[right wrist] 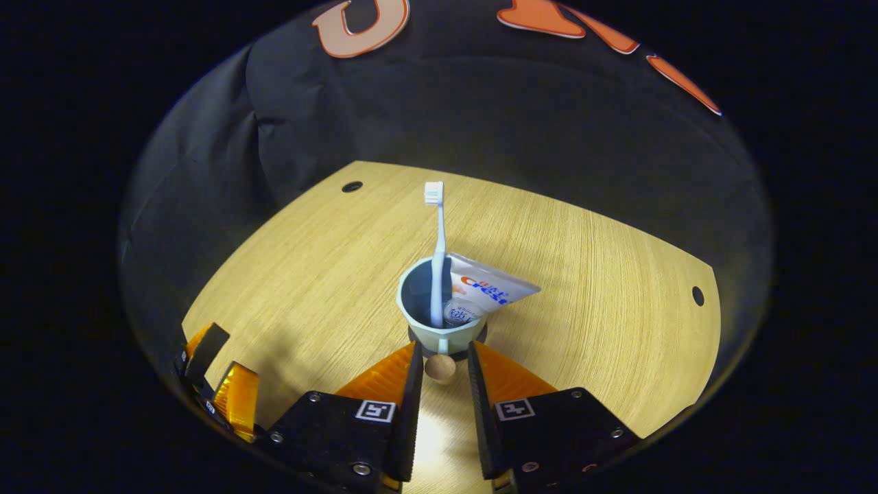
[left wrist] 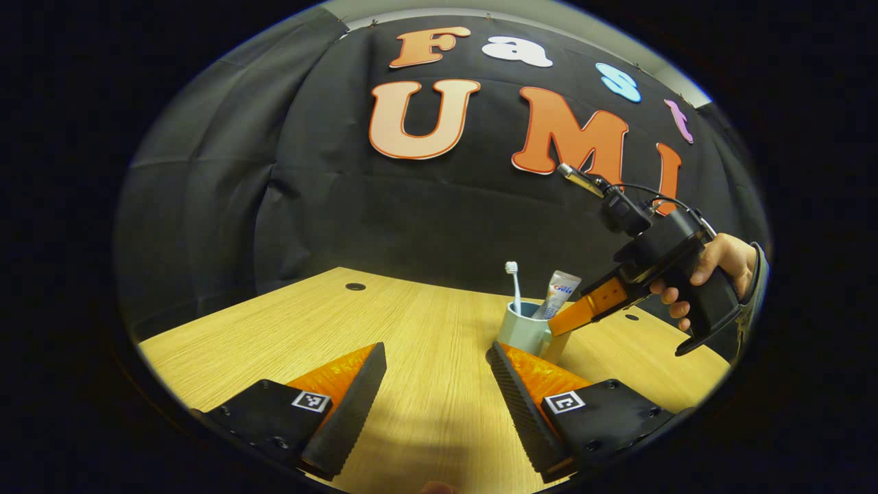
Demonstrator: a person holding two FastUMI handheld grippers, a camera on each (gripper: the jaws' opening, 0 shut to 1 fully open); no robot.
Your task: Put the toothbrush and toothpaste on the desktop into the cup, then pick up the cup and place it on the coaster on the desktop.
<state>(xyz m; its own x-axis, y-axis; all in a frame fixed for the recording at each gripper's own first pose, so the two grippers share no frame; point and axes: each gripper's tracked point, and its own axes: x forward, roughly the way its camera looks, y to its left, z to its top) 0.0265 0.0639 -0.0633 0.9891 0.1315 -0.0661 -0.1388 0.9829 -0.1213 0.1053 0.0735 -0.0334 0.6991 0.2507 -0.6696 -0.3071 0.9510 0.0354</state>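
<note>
Where the left gripper (left wrist: 435,351) stands: low over bare table (left wrist: 411,322), jaws spread wide, nothing between them; the cup sits just beyond its right finger.
Right gripper (right wrist: 443,348): angled down at the cup's near side, jaws drawn narrow on either side of the knob (right wrist: 440,368) that ends the cup's handle. A sliver of gap seems to show beside the knob, so we cannot tell whether the fingers press on it.
Hand (left wrist: 720,264): in the left gripper view we see it wrapped round the right gripper's grip.
Cup (right wrist: 418,322): upright near the middle of the table, mouth open towards us.
Toothbrush (right wrist: 439,261): standing in the cup, head up, leaning on the near rim.
Toothpaste (right wrist: 490,291): cap-end down in the cup, flat tail sticking out over the far-right rim.
Coaster (right wrist: 480,335): a dark edge peeks from under the cup's base. We take it for the coaster, though it may be shadow.
Handling: we judge the cup stiff, smooth and fairly light, top-heavy with the tall brush and tube, and breakable if it is ceramic.
Where to hold: the handle stem just behind the knob, so the knob stops any slide; we keep the cup level, since a tilt could tip the tube out.
</note>
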